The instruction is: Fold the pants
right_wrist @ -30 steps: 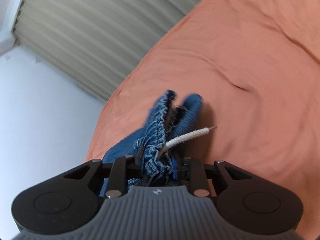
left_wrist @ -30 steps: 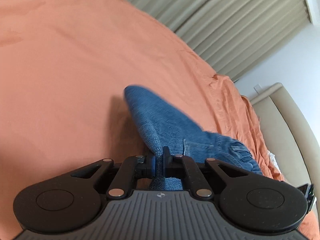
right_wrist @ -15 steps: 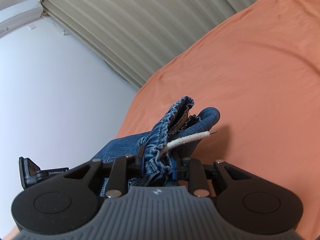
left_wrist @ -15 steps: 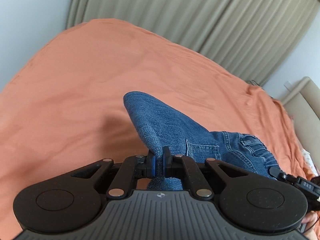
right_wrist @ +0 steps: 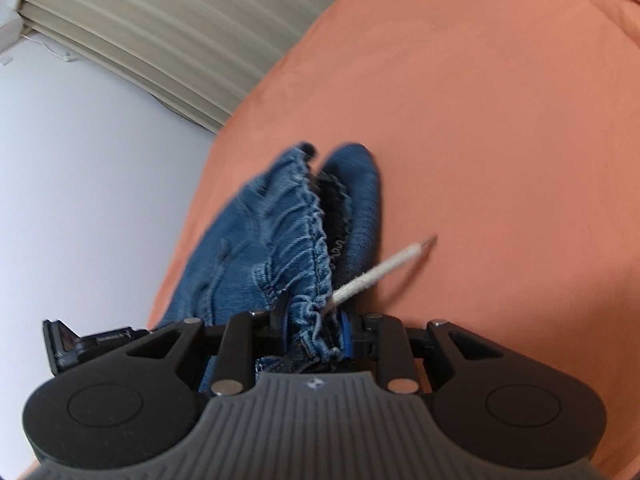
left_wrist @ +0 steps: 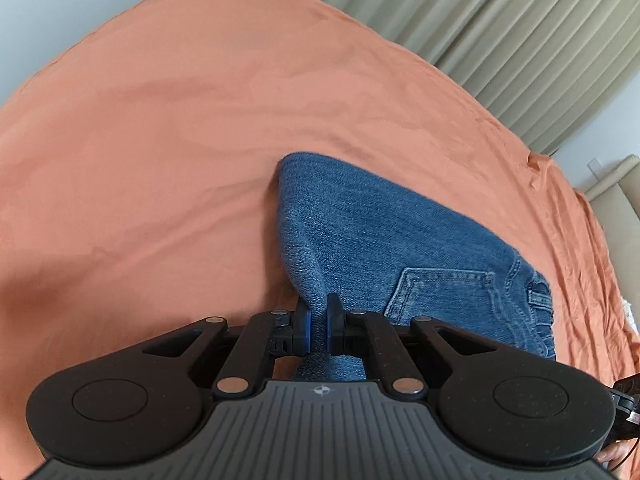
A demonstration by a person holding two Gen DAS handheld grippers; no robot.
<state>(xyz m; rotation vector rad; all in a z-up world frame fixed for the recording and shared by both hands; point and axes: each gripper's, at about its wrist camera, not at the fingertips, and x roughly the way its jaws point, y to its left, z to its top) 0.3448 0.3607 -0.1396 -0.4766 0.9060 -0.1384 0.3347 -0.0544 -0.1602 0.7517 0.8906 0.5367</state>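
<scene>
The blue denim pants (left_wrist: 384, 240) hang bunched above the orange bed sheet (left_wrist: 160, 140). My left gripper (left_wrist: 318, 320) is shut on a folded edge of the denim, with a back pocket (left_wrist: 440, 296) to its right. My right gripper (right_wrist: 312, 332) is shut on the gathered elastic waistband (right_wrist: 304, 240) of the pants (right_wrist: 256, 240). A white drawstring (right_wrist: 384, 268) sticks out to the right of the waistband. The lower legs of the pants are hidden below both grippers.
The orange sheet (right_wrist: 480, 120) covers the whole bed. Beige curtains (left_wrist: 480, 20) and a white wall (right_wrist: 80, 160) stand behind it. A beige headboard (left_wrist: 616, 196) is at the far right. The other gripper's body (right_wrist: 80, 340) shows at the right wrist view's left edge.
Both grippers have tilted down toward the bed, still holding the pants. The denim has swung and spread wider in the left view; the waistband looks nearer in the right view.
</scene>
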